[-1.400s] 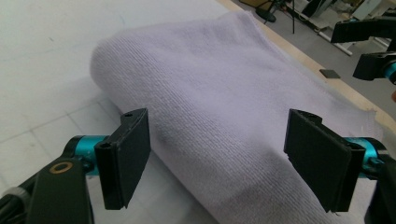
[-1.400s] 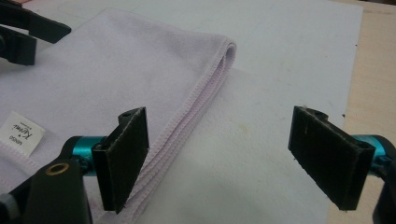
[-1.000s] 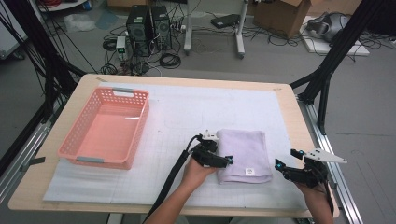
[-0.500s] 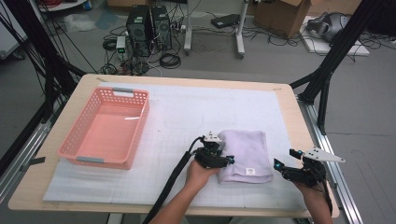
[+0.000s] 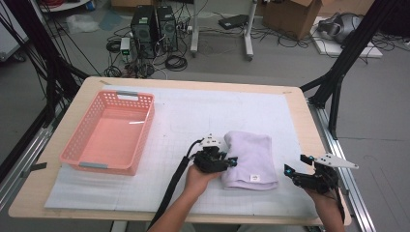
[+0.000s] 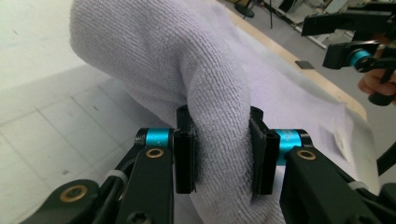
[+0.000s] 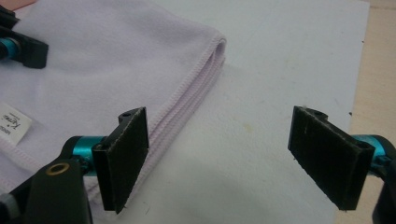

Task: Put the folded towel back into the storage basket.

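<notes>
Towel (image 5: 249,159), folded and pale lilac, lies on the white mat (image 5: 193,121) at the near right of the tabletop (image 5: 295,104). The left gripper (image 5: 227,159) has just been closing, and its fingers (image 6: 184,158) now pinch a thick bunch of the towel's left edge (several layers together, it seems). The right gripper (image 5: 295,173) hovers just off the towel's right side, its fingers (image 7: 123,156) spread wide with nothing between them.

The risk, as I judge it, is that the bunched grip takes uneven layers: a pull could drag the whole stack askew, spoil the fold, or let the lower layers slip out. A one-sided lift would let the far end sag and trail.

A pink basket (image 5: 109,133) sits empty well to the left; nothing lies between it and the towel. The left gripper's cable (image 5: 174,188) trails back along the mat and could snag.
</notes>
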Motion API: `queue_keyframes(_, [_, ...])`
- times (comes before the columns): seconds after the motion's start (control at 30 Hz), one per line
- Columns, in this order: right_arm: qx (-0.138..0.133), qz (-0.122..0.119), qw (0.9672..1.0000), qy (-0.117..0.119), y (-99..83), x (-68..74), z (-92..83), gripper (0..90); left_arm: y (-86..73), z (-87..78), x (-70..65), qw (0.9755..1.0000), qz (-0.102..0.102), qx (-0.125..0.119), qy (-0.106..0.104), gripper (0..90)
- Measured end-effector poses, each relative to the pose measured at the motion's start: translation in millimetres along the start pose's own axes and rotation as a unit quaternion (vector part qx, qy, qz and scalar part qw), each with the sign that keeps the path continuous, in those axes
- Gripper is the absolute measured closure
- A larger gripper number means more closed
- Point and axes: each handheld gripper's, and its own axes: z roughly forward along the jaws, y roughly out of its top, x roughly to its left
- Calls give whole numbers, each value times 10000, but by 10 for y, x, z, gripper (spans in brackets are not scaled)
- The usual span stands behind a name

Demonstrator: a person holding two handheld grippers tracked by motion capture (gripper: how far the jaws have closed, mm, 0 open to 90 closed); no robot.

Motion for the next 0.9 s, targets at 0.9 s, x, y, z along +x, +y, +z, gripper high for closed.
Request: queue_keyframes(0.9, [10, -41, 10000, 41, 27, 55, 40, 196, 103, -741, 36, 9887, 1244, -819, -170, 707])
